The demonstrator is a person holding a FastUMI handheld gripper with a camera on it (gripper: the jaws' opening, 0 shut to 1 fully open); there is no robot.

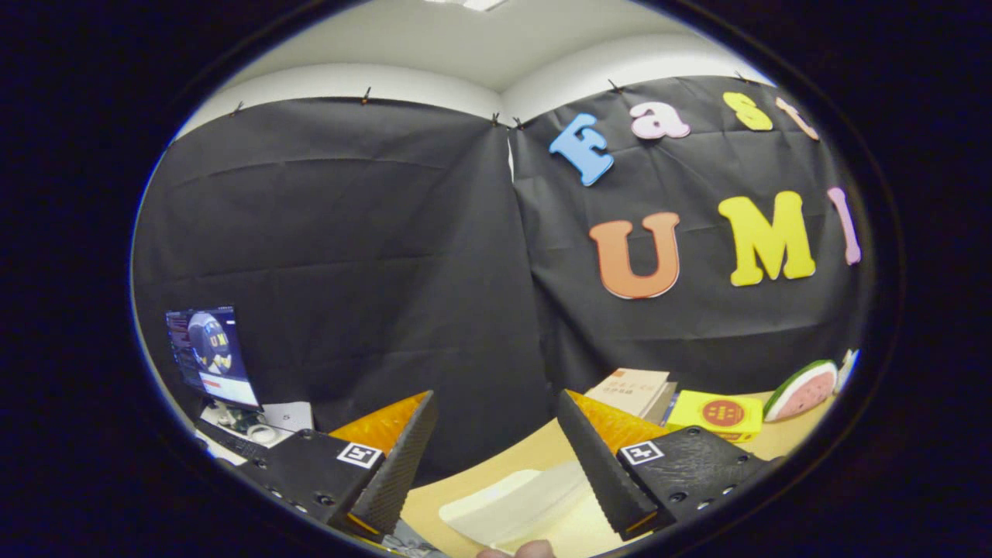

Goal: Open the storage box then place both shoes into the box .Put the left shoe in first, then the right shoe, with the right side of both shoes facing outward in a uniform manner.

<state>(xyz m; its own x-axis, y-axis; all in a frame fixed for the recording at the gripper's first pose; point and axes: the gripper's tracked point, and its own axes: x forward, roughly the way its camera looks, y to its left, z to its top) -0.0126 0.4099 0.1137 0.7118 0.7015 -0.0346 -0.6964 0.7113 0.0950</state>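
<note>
The gripper (496, 457) is held with fingers spread wide, gripping nothing. A pale storage box lid (515, 504) is seen low between them on the wooden table (465, 484), before black cloth.

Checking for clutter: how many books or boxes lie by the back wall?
2: a tan book beyond the open hand-held gripper, and a yellow box beside it, near the watermelon slice. More may be hidden.

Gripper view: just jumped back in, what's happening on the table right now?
The hand-held gripper is open and raised, its fingers closed on nothing. Between them, low down, lies a pale flat thing on the wooden table; whether it is the storage box I cannot tell. Books, a yellow box and a watermelon slice sit beyond the fingers, a monitor off to the side.
</note>
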